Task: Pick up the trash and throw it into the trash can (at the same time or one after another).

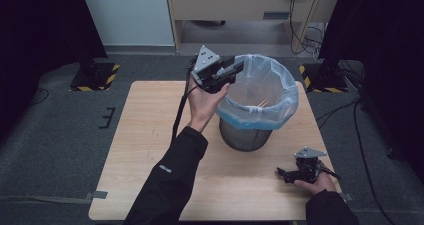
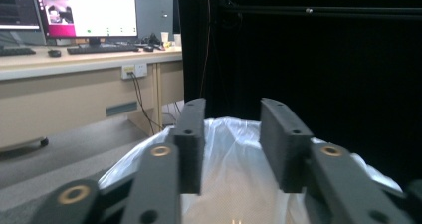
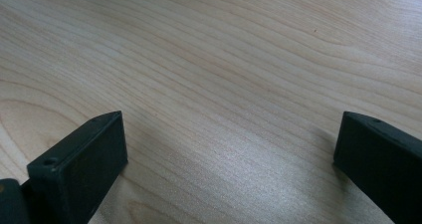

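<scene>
The left gripper [image 1: 235, 67] is held over the bin [image 1: 257, 102] at frame centre, fingers parted and empty, for dropping waste

Grey carpet floor [image 1: 60, 135], black curtains [image 2: 323, 59], desk [image 2: 74, 64] with monitor [image 2: 89, 10].

The table [image 1: 150, 150] is pale wood with a smooth, matt grain. The bin [image 1: 245, 135] looks like dull grey metal, lined with a thin, translucent plastic bag [image 1: 280, 92] (crinkled, faintly glossy). The left gripper [image 2: 231, 144] has matt black plastic jaws with brass-coloured rivets.
</scene>
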`<state>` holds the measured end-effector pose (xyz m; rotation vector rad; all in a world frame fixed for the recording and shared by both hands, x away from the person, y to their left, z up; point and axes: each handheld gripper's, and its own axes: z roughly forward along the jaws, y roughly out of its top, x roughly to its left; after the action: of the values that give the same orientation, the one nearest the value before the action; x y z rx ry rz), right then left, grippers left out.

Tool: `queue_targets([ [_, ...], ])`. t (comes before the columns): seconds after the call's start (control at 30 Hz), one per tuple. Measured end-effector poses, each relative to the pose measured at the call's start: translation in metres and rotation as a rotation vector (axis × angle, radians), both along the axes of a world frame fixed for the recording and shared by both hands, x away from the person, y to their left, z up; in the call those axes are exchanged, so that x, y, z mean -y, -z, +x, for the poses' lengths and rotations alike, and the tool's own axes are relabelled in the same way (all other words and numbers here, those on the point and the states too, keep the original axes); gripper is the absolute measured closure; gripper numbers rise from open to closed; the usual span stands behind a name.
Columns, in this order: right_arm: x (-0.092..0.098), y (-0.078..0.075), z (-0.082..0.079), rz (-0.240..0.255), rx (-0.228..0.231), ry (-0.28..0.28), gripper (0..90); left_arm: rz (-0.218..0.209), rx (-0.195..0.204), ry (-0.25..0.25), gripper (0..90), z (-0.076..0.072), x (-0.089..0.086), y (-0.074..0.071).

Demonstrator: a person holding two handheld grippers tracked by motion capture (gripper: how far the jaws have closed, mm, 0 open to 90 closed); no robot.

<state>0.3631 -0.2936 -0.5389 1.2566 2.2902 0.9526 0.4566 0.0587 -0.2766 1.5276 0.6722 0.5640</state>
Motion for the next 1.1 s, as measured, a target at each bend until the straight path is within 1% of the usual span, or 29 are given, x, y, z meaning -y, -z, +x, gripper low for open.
queue_targets([
  [0.03,0.000,0.000,0.000,0.000,0.000,0.000,0.6,0.013,0.004,-0.010,56.7,-0.005,-0.008,0.001],
  [0.17,0.000,0.000,0.000,0.002,-0.002,0.002,0.6,0.037,0.008,-0.028,48.6,-0.020,-0.033,0.007],
  [0.23,0.000,0.000,0.000,0.003,-0.004,0.003,0.6,0.028,-0.005,-0.041,42.9,-0.030,-0.050,0.014],
  [0.27,0.000,0.000,0.000,0.001,-0.004,0.002,0.6,0.022,-0.009,-0.044,40.1,-0.032,-0.053,0.016],
  [0.3,0.000,0.000,0.000,0.001,-0.004,0.002,0.6,0.013,-0.018,-0.053,38.8,-0.038,-0.061,0.022],
  [0.37,0.000,0.000,0.000,0.001,-0.004,0.002,0.6,0.037,-0.037,-0.072,34.7,-0.047,-0.075,0.034],
  [0.4,0.000,0.000,0.000,0.001,-0.004,0.002,0.6,0.046,-0.044,-0.077,33.2,-0.050,-0.079,0.038],
  [0.43,0.000,0.000,0.000,0.001,-0.004,0.002,0.6,0.061,-0.060,-0.081,31.8,-0.054,-0.085,0.045],
  [0.47,0.000,0.000,0.000,0.001,-0.004,0.002,0.6,0.073,-0.071,-0.084,29.8,-0.058,-0.090,0.052],
  [0.5,0.000,0.000,0.000,0.001,-0.004,0.002,0.6,0.096,-0.087,-0.086,28.9,-0.064,-0.096,0.063],
  [0.53,0.000,0.000,0.000,0.001,-0.004,0.002,0.6,0.096,-0.087,-0.086,27.6,-0.064,-0.096,0.063],
  [0.57,0.000,0.000,0.000,0.001,-0.004,0.002,0.6,0.111,-0.108,-0.090,27.6,-0.069,-0.101,0.073],
  [0.6,0.000,0.000,0.000,0.001,-0.004,0.002,0.6,0.135,-0.143,-0.092,25.7,-0.074,-0.107,0.085],
  [0.63,0.000,0.000,0.000,0.001,-0.004,0.002,0.6,0.155,-0.183,-0.098,25.1,-0.080,-0.114,0.101],
  [0.67,0.000,0.000,0.000,0.001,-0.004,0.002,0.6,0.170,-0.218,-0.102,24.0,-0.084,-0.119,0.115],
  [0.7,0.000,0.000,0.000,0.001,-0.004,0.002,0.6,0.183,-0.240,-0.104,22.9,-0.086,-0.122,0.123],
  [0.73,0.000,0.000,0.000,0.001,-0.004,0.002,0.6,0.194,-0.272,-0.106,22.2,-0.090,-0.125,0.134],
  [0.77,0.000,0.000,0.000,0.001,-0.004,0.002,0.6,0.215,-0.308,-0.108,21.4,-0.093,-0.129,0.148],
  [0.8,0.000,0.000,0.000,0.001,-0.004,0.002,0.6,0.215,-0.308,-0.108,20.8,-0.093,-0.129,0.148],
  [0.83,0.000,0.000,0.000,0.001,-0.004,0.002,0.6,0.242,-0.357,-0.113,20.1,-0.097,-0.135,0.165],
  [0.87,0.000,0.000,0.000,0.001,-0.004,0.002,0.6,0.256,-0.377,-0.116,19.4,-0.099,-0.138,0.172],
  [0.9,0.000,0.000,0.000,0.001,-0.004,0.002,0.6,0.277,-0.407,-0.121,19.1,-0.102,-0.142,0.183],
  [0.93,0.000,0.000,0.000,0.001,-0.004,0.002,0.6,0.291,-0.423,-0.124,19.0,-0.103,-0.145,0.188],
  [1.0,0.000,0.000,0.000,0.001,-0.004,0.002,0.6,0.319,-0.471,-0.137,17.7,-0.105,-0.153,0.203],
  [1.1,0.000,0.000,0.000,0.001,-0.004,0.002,0.6,0.374,-0.507,-0.162,17.4,-0.105,-0.165,0.216],
])
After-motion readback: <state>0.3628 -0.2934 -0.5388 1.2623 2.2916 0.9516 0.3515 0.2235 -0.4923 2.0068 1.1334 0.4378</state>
